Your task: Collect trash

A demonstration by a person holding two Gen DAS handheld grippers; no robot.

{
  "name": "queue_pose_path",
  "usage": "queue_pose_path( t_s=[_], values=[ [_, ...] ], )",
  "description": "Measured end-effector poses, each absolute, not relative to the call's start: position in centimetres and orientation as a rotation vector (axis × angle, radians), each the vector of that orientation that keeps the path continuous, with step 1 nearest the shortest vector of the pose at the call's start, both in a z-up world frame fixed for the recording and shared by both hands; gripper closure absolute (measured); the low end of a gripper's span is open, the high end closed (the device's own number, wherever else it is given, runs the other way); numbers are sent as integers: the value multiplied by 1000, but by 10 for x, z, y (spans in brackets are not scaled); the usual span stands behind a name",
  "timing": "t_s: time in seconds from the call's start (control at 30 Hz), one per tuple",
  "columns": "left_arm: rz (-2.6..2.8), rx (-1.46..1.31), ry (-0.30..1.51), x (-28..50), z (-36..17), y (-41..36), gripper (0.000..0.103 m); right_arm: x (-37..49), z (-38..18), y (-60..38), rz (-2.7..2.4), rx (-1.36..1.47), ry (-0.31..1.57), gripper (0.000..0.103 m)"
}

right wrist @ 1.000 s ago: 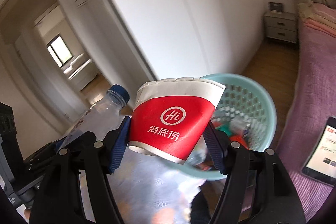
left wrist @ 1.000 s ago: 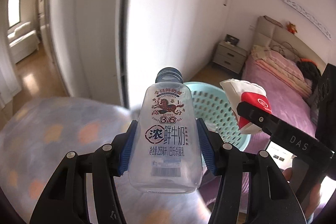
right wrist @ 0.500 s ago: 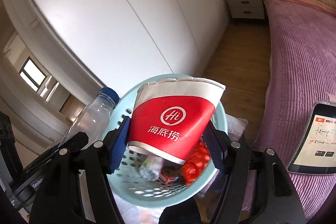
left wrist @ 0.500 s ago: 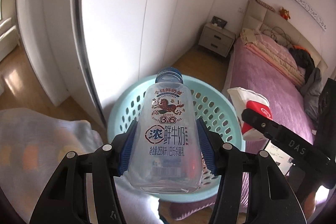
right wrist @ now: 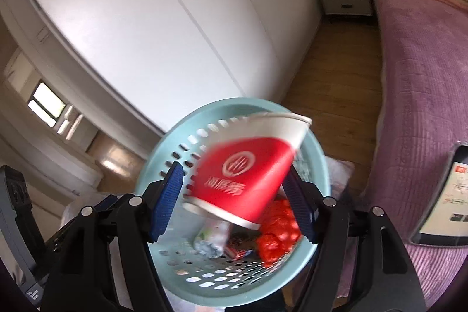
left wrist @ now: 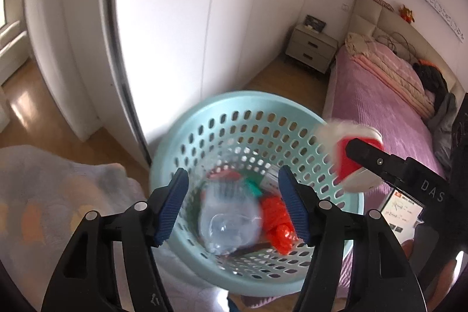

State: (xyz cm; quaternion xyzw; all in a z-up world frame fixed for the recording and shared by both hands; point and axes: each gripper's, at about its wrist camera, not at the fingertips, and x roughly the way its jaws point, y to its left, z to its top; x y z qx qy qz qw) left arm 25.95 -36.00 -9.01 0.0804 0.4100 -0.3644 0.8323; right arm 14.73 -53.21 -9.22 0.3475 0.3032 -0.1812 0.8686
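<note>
**Bottle and cup over the basket**

The left tongs (left wrist: 234, 205) are opening, their blue pads clear of the blurred clear bottle (left wrist: 229, 220), which sits low inside the pale green basket (left wrist: 204, 119). The right tongs (right wrist: 238, 202) stand fairly wide; the tilted, blurred red paper cup (right wrist: 245, 168) lies between the pads above the basket, but whether they grip it is unclear. Red netting (right wrist: 278, 236) lies in the basket, beside a purple bed (right wrist: 424, 63).

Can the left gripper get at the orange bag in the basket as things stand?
Probably yes. The left gripper sits over the basket with its jaws opening and nothing pressed between the pads. The orange bag lies uncovered just right of the dropped bottle, which crowds one side.
</note>
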Motion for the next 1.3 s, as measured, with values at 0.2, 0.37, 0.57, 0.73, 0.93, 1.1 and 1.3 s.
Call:
queue_pose_path(
  t_s=[0.2,0.37,0.57,0.73,0.93,1.1,1.3],
  values=[
    [-745,134,843,252,-77,-333,37,142,-85,-524,-370,700,627,37],
    [-708,102,775,233,-59,-304,32,129,-67,-503,-348,645,602,37],
    [-638,72,650,199,-32,-266,22,110,-45,-467,-309,566,556,37],
    [-581,66,565,174,-15,-237,16,89,-30,-434,-311,465,499,37],
    [-433,117,430,146,-14,-206,14,68,-22,-401,-321,385,433,37],
    [-353,99,364,135,-20,-188,14,49,-20,-375,-344,311,339,37],
    [-334,44,343,134,-28,-176,10,37,-19,-355,-368,235,309,28]
  ],
)
